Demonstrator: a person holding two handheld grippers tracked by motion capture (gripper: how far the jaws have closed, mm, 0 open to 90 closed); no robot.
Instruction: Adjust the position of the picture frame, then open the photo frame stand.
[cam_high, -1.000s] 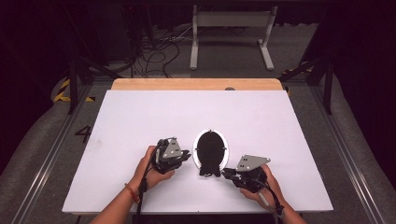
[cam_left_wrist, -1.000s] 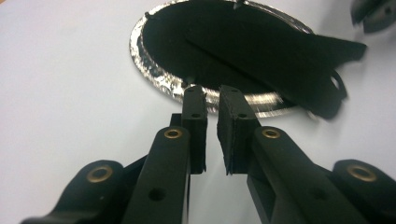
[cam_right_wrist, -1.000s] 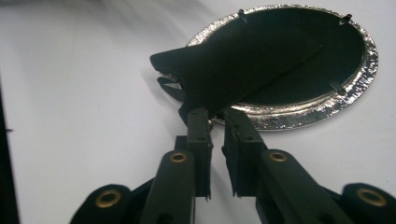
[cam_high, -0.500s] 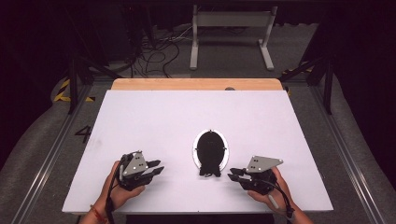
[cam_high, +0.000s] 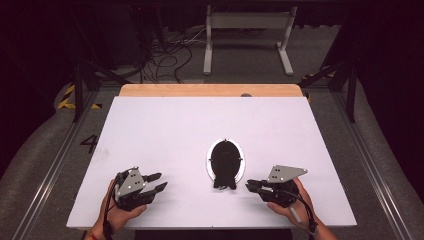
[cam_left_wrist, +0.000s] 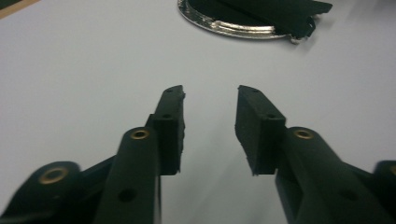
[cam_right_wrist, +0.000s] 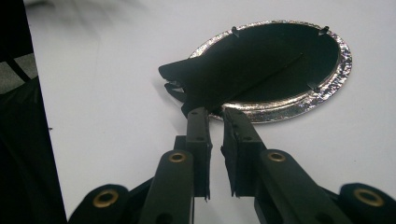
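Desk (cam_high: 165, 130): a white top with a wooden strip along its far edge, standing on a grey floor with cables behind it.
Frame (cam_high: 226, 159): an oval picture frame lying face down just right of the desk's middle, toward the near edge; black backing inside a shiny silver rim, with small clips around the rim.
Stand flap (cam_right_wrist: 210, 79): the black prop on the frame's back points toward the near edge and sticks out past the rim.
Left gripper (cam_high: 154, 182): held in the person's left hand near the front left of the desk, well apart from the frame. In the left gripper view (cam_left_wrist: 210, 100) the jaws have just been opening; they stand moderately apart with only bare desk between them.
Right gripper (cam_high: 250, 185): held in the person's right hand, just beside the frame's near end. In the right gripper view (cam_right_wrist: 212, 114) the jaws have just been closing to a narrow gap; their tips sit at the flap's end by the rim, and whether they pinch it cannot be told.
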